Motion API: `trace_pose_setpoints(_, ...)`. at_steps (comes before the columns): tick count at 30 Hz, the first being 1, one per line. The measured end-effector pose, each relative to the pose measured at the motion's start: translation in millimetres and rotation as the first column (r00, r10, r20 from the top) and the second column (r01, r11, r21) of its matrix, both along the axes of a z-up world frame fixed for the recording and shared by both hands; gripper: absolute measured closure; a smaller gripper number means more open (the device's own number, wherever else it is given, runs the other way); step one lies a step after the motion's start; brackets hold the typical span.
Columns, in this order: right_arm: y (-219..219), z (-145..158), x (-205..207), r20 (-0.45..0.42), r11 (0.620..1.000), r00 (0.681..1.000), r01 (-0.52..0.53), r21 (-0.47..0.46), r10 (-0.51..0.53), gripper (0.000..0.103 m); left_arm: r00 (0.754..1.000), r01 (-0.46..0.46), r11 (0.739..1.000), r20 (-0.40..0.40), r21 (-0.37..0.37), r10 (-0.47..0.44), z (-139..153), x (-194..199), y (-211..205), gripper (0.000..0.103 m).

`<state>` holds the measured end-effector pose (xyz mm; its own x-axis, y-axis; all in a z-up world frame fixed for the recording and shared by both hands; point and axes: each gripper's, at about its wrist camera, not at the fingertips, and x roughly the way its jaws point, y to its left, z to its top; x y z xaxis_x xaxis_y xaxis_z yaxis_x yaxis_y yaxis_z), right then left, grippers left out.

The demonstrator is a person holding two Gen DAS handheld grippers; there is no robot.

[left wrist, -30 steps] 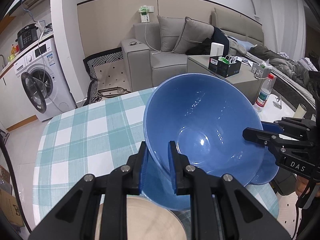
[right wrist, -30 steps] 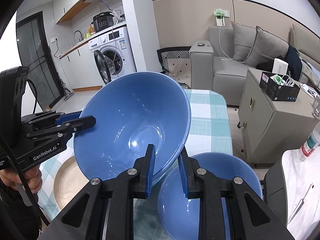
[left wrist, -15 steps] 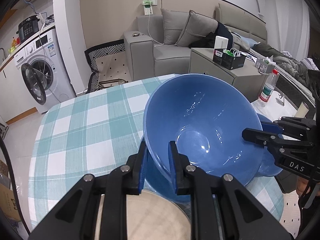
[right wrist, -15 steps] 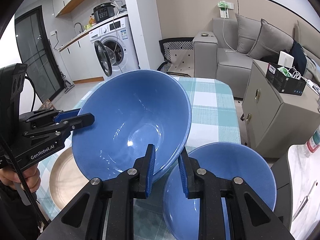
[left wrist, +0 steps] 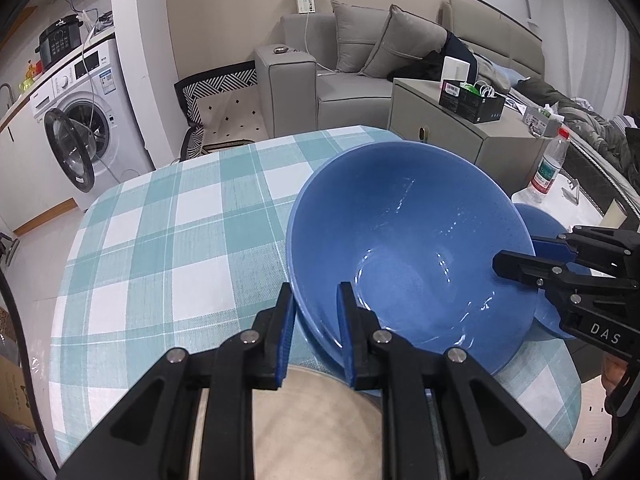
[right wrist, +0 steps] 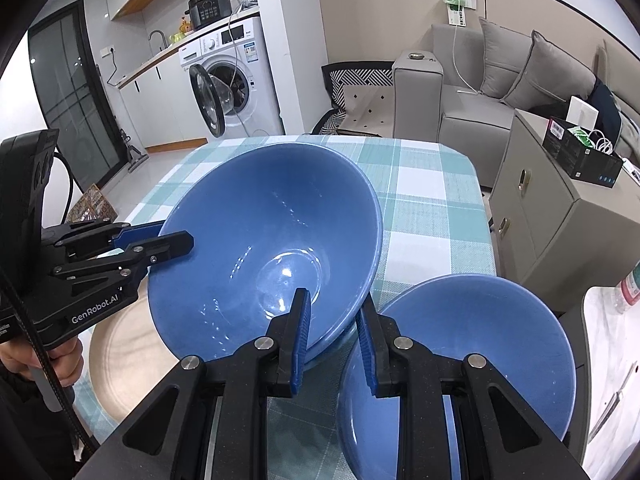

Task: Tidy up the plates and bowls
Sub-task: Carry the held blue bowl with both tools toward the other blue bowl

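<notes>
**Two tongs, one blue bowl, held over the checked bench**

Both tongs are clamped on the same big blue bowl (left wrist: 408,248). In the left wrist view the left tongs (left wrist: 314,332) come up from the bottom centre of the frame, jaws nearly closed, with the bowl's near rim pinched between the blue pads. The right tongs (left wrist: 516,258) reach in from the right edge and grip the rim on that side (one finger inside the bowl, one outside).

The right wrist view shows the mirror of it: the right tongs (right wrist: 334,336) at bottom centre, closed tight on the rim, and the left tongs (right wrist: 168,238) biting in from the left, a hand (right wrist: 60,364) wrapped round their handle in the lower left. The bowl sits tilted, its mouth turned toward each camera, filling the middle of both frames.

A second blue bowl (right wrist: 472,364) rests on the bench at lower right, its rim partly hidden behind the right finger. A beige plate (right wrist: 120,364) lies at lower left, partly beneath the held bowl. The bench (left wrist: 168,240) wears a teal-and-white checked cloth. A washing machine (right wrist: 232,76) stands at upper left, a grey sofa (right wrist: 480,92) at upper right.
</notes>
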<state>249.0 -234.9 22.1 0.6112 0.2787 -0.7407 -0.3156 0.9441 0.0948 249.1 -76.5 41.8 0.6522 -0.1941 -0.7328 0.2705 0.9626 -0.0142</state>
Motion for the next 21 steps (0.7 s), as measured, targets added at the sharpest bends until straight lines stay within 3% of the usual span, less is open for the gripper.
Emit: trace_pose_setpoints(21, 24.5, -13.4, 0.8, 0.0, 0.993, 1.0, -0.003, -0.115, 0.003, 0.077, 1.0, -0.022, 0.997, -0.012, 0.071, 0.022, -17.0, 3.7, -3.5, 0.083)
